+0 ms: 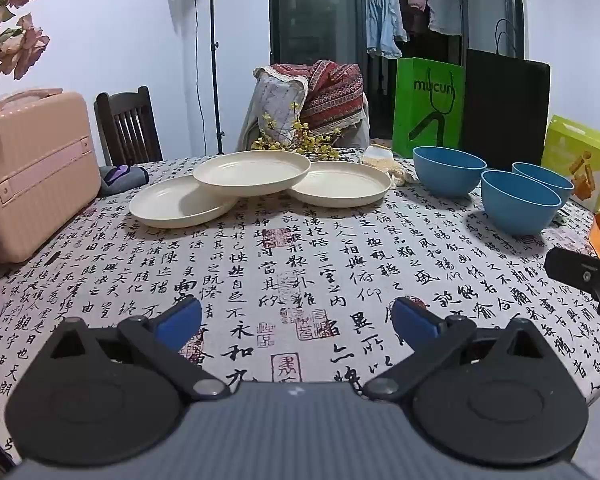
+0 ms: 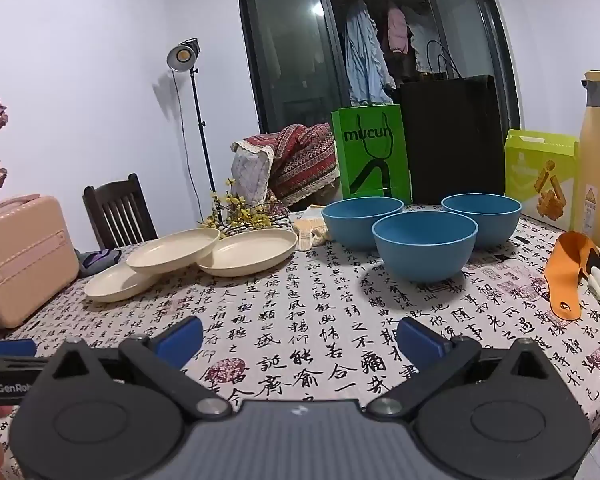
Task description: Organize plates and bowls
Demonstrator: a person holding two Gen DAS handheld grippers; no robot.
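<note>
On tablecloth (image 1: 300, 264): cream plates (image 1: 252, 172) overlapping, blue bowls (image 2: 424, 244) clustered; left tongs (image 1: 296, 320), right tongs (image 2: 300, 340) spread, empty.

— What sort of place is this?
— A home dining room, probably: calligraphy-print tablecloth (image 1: 300, 264), dark wooden chair (image 1: 128, 128), clothes hanging behind dark glass doors (image 2: 364, 56), pink hard-shell suitcase (image 1: 32, 176).

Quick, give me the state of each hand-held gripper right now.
Left hand-held gripper: open, holding nothing, over the tablecloth.
Right hand-held gripper: open, holding nothing, short of the bowls.
</note>
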